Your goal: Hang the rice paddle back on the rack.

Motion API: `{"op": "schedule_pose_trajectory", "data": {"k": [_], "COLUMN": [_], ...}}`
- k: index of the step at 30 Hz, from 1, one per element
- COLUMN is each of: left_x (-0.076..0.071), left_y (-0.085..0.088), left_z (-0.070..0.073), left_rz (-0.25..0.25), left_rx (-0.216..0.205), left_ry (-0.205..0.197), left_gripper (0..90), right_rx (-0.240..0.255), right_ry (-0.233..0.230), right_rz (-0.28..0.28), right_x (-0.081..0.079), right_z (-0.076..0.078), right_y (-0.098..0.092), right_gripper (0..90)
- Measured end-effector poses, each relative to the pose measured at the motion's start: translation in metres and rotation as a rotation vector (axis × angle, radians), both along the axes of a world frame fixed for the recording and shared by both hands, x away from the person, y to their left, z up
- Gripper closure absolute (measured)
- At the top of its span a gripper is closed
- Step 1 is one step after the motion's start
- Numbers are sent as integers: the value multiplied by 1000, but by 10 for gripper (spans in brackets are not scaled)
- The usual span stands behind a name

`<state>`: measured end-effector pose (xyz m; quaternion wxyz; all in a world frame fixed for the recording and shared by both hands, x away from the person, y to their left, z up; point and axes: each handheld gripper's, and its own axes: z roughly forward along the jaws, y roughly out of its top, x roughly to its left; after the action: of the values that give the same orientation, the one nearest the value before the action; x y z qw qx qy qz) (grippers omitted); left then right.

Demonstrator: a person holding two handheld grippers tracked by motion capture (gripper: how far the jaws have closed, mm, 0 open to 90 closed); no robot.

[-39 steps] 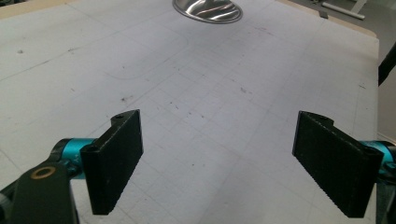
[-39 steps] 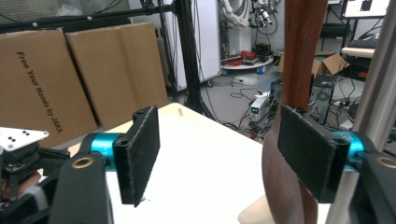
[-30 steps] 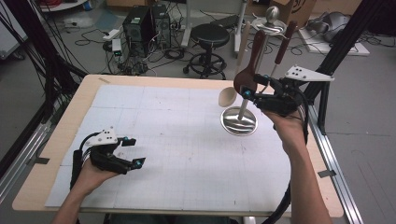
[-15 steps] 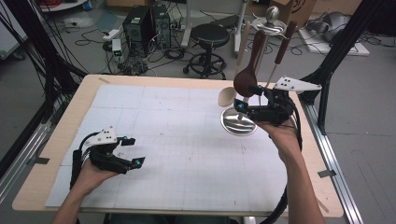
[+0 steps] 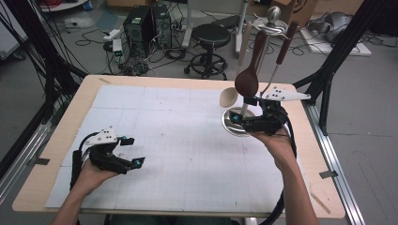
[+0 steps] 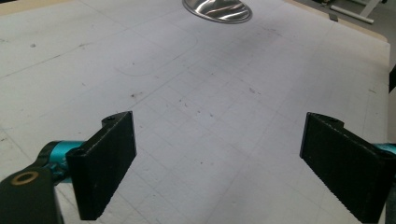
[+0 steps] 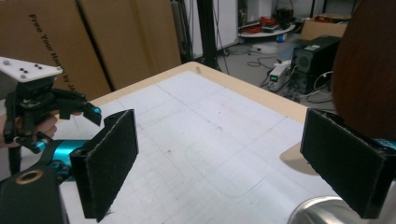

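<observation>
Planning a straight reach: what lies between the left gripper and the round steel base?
Only bare white gridded mat lies between the left gripper and the round steel base, per the left gripper view.

So the right gripper [image 7: 219, 163] has its two black jaws spread wide, just been opening, nothing between them but the white gridded table mat [image 7: 196, 121]. Dark brown wooden spoon bowl [image 7: 366, 70] looms just above the right-hand jaw; shiny round steel base [image 7: 317, 211] sits bottom right. Left gripper [image 7: 51, 112] farther off, brown cardboard boxes [image 7: 93, 42] behind.
</observation>
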<state>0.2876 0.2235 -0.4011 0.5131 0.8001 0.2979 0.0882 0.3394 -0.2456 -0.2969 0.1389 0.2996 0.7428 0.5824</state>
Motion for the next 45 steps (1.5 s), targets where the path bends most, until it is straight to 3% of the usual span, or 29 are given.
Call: {"op": "schedule_pose_trajectory", "data": {"k": [10, 12, 15, 24, 45], "left_x": [1, 1, 1, 2, 3], "left_y": [2, 2, 2, 4, 7], "left_z": [0, 0, -1, -2, -5], "left_rz": [16, 14, 16, 26, 41], "left_rx": [-4, -5, 4, -1, 7], "left_ry": [3, 7, 10, 9, 13], "left_gripper": [84, 82, 77, 71, 70], "right_rx": [-12, -34, -51, -54, -68], "right_ry": [26, 34, 47, 75, 108], "right_rz": [8, 7, -2, 3, -7], "right_x": [-3, -3, -3, -9, -27], "right_z": [-20, -25, -33, -53, -81], "right_y": [7, 9, 11, 14, 8], "right_gripper": [94, 91, 14, 13, 13]}}
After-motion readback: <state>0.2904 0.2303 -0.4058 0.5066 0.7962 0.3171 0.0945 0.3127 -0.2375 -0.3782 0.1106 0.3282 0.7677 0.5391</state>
